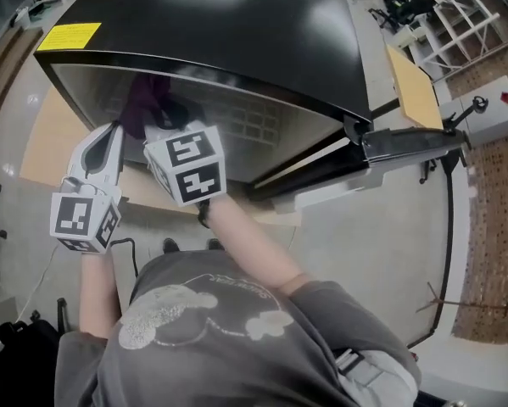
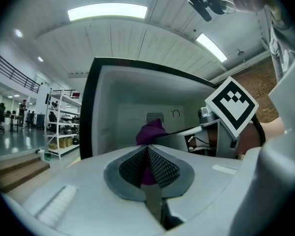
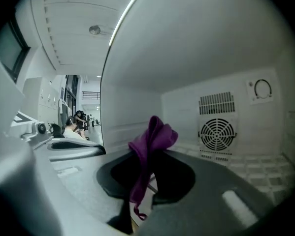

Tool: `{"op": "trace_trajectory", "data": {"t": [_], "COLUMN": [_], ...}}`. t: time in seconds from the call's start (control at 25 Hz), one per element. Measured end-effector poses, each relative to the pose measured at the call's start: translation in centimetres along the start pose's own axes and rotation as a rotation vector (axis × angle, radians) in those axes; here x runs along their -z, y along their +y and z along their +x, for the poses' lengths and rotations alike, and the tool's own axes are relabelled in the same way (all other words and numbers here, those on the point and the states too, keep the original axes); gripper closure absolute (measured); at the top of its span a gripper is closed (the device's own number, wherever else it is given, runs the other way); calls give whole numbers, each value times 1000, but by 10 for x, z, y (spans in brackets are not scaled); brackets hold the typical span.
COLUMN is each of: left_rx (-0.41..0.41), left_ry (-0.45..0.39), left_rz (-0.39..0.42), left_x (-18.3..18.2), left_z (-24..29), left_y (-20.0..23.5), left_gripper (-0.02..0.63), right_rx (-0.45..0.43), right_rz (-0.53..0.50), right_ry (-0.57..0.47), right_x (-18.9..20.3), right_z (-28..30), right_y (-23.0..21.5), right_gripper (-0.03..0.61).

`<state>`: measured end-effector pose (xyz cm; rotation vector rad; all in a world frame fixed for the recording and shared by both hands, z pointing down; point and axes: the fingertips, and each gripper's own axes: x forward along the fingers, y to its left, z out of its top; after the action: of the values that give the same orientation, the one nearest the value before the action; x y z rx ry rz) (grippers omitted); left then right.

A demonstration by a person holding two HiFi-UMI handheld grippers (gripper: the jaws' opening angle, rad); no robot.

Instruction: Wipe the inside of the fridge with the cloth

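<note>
The black fridge (image 1: 237,32) stands with its door (image 1: 406,147) swung open to the right. My right gripper (image 1: 154,115) reaches into the fridge's mouth, shut on a bunched purple cloth (image 1: 143,98). In the right gripper view the cloth (image 3: 149,141) stands up between the jaws of the right gripper (image 3: 146,159), and a tail hangs below. The white back wall with its fan grille (image 3: 217,134) lies ahead. My left gripper (image 1: 116,128) sits just left of the cloth, its tips together (image 2: 148,151). The cloth (image 2: 152,132) shows right beyond them; I cannot tell whether they touch it.
A wooden board (image 1: 415,87) and white racks (image 1: 457,15) stand behind the door. A white box with a red knob (image 1: 491,108) is at far right. Storage shelves (image 2: 61,127) are off to the left. A dial (image 3: 262,89) sits on the fridge's back wall.
</note>
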<state>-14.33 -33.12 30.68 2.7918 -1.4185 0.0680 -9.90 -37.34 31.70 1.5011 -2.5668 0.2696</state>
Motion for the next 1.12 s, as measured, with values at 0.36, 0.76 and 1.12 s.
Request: {"op": "trace_trajectory", "data": {"t": [0.36, 0.76, 1.12], "left_rx": [116, 197, 247], "left_ry": [32, 35, 20], "left_rz": [-23, -26, -26], "left_x": [13, 14, 14], "left_z": [30, 34, 38], "left_y": [-25, -51, -75], "left_gripper": [597, 596, 596], "right_rx": [170, 353, 428], "right_rz": [79, 103, 19], "right_ry": [32, 5, -82], "right_x": [23, 39, 29], "right_z": [-51, -111, -139], "right_y": [-57, -92, -96], "right_gripper": [534, 532, 532]}}
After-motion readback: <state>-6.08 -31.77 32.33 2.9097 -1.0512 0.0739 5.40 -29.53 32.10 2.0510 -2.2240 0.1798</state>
